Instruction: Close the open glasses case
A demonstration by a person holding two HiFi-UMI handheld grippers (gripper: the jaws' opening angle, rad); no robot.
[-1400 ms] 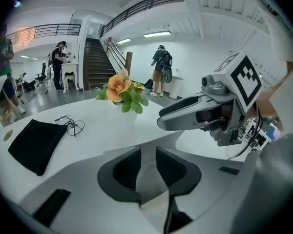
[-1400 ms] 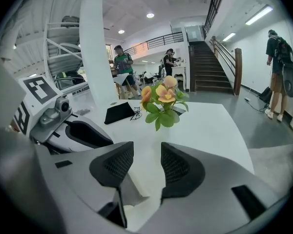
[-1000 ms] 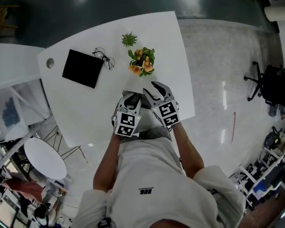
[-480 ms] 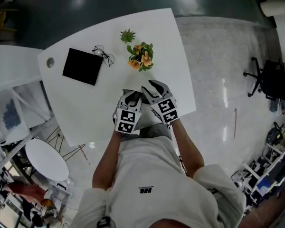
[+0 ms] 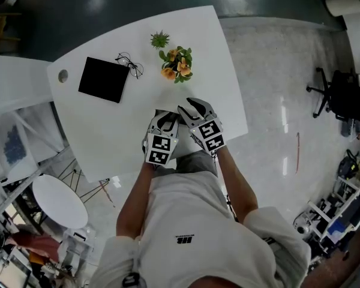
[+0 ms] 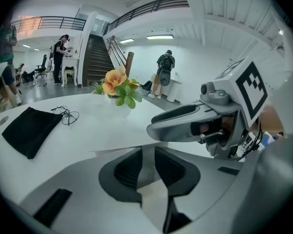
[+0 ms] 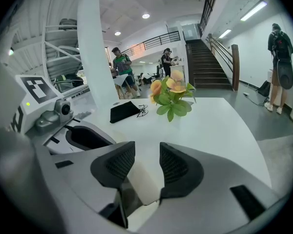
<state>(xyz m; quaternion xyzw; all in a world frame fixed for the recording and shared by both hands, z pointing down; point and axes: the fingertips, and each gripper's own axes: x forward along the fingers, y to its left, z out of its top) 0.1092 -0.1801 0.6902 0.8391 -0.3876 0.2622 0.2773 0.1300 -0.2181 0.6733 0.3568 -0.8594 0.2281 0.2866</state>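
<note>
Case (image 5: 104, 80): flat, black, near-square; laid at the far left of the table (image 5: 108, 128), well apart from both grippers. One corner is turned toward the glasses; long axis and lid state cannot be told.
Glasses (image 5: 130, 65): just beside the case's far right corner.
Flowers (image 5: 176, 64): ahead of the grippers.
Left gripper (image 5: 166, 115): held at the near table edge, tilted down; jaws closed together, nothing between.
Right gripper (image 5: 192, 106): just beside the left, same tilt; jaws slightly parted, empty.
Head view only: both forearms.
Gripper views only: staircase (image 7: 212, 65), standing people.
</note>
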